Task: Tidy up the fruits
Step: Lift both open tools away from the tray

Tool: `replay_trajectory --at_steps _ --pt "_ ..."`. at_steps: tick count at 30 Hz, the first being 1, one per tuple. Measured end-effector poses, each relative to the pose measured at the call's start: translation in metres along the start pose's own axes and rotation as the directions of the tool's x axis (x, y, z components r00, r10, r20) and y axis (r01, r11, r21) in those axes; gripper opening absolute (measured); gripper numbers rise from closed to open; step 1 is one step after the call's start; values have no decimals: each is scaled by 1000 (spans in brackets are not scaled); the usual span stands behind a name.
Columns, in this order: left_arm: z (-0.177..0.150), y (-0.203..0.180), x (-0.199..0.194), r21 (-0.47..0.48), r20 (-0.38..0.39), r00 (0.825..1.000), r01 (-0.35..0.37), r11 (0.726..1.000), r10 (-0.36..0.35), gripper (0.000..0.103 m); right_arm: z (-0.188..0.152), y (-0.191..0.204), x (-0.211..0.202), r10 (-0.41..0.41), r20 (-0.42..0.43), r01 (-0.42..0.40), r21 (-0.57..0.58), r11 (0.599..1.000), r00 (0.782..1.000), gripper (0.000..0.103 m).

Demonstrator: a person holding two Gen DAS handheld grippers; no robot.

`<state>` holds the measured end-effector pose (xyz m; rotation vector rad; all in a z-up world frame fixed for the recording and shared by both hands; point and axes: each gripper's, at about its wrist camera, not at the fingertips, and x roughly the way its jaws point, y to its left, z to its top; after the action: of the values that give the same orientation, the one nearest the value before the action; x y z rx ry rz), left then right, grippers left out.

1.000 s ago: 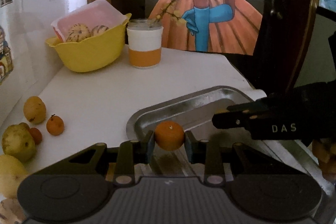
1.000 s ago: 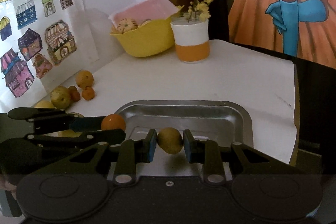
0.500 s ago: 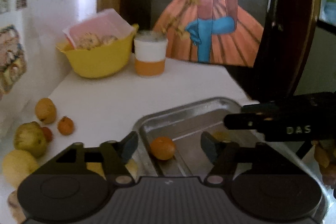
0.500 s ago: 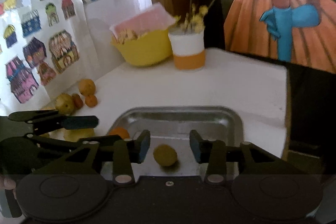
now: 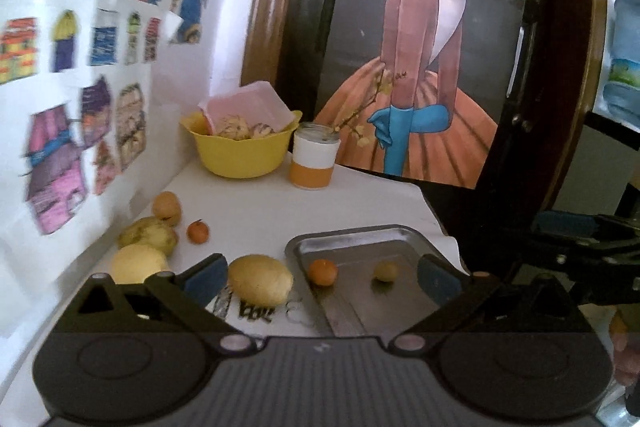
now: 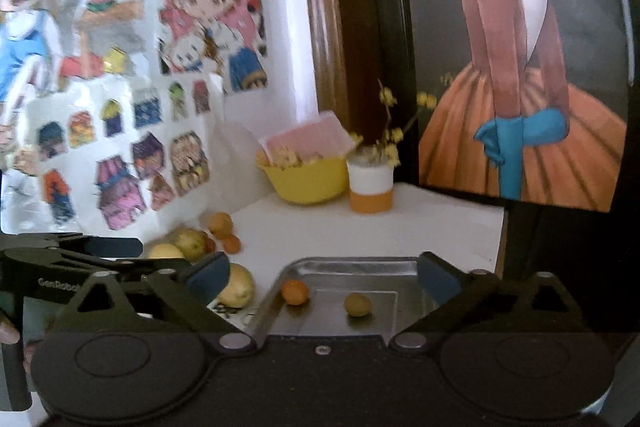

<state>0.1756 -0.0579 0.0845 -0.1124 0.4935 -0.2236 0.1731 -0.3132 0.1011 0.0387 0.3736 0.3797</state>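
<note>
White tabletop point(image 5: 360, 203) carries everything, with a sticker-covered wall along its left edge and a large painting of a figure in an orange skirt point(image 5: 420, 75) standing behind its far edge. A broad bare stretch of white lies between the far containers and the near tray.

Next in size, the metal tray point(image 5: 352, 243) sits at the near right, its right rim close to the table's edge. It holds 2 fruits, apart from each other: a small orange point(image 5: 322, 271) by the left rim and a smaller, dull yellow-green round fruit point(image 5: 386, 271) near the middle. The rest of the tray floor is bare.

At the far left corner stands a yellow bowl point(image 5: 240, 153) with a pink sheet and some speckled round items in it. Just right of it is a white-and-orange cup point(image 5: 315, 161) holding a sprig of yellow blossoms.

Loose fruit lies along the wall: a yellow lemon-shaped fruit point(image 5: 260, 279) just left of the tray, a pale yellow fruit point(image 5: 138, 263), a greenish pear point(image 5: 148, 233), an orange-tan fruit point(image 5: 167, 207) and a tiny tangerine point(image 5: 198, 231).

Left gripper point(image 5: 320, 277) hangs above the near end with jaws spread wide, holding nothing. Right gripper point(image 6: 323, 277) is likewise spread wide and empty over the tray.
</note>
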Motion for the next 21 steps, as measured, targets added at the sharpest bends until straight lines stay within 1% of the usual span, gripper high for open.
replay_trajectory --at_steps 4,7,10,14,17,21 --pt "-11 4 -35 0 2 1000 0 1000 0 103 -11 21 -36 -9 5 9 -5 1000 1000 102" --pt "-23 8 -57 11 -11 1000 -9 1000 10 103 -24 35 -55 -22 -29 21 -12 1000 999 102" --pt "-41 12 -75 17 -44 999 -15 1000 16 103 -41 47 -70 -36 -64 35 -4 999 997 102" --pt "-63 22 -89 0 -84 996 -23 1000 23 103 -66 63 -78 -38 -137 41 13 999 990 102" --pt "-76 31 -96 -25 -118 993 -27 999 24 103 -82 74 -82 -46 -176 49 15 999 983 102" --pt "-91 41 -102 -34 -154 987 -48 998 42 103 -96 86 -82 -37 -220 44 29 999 975 102"
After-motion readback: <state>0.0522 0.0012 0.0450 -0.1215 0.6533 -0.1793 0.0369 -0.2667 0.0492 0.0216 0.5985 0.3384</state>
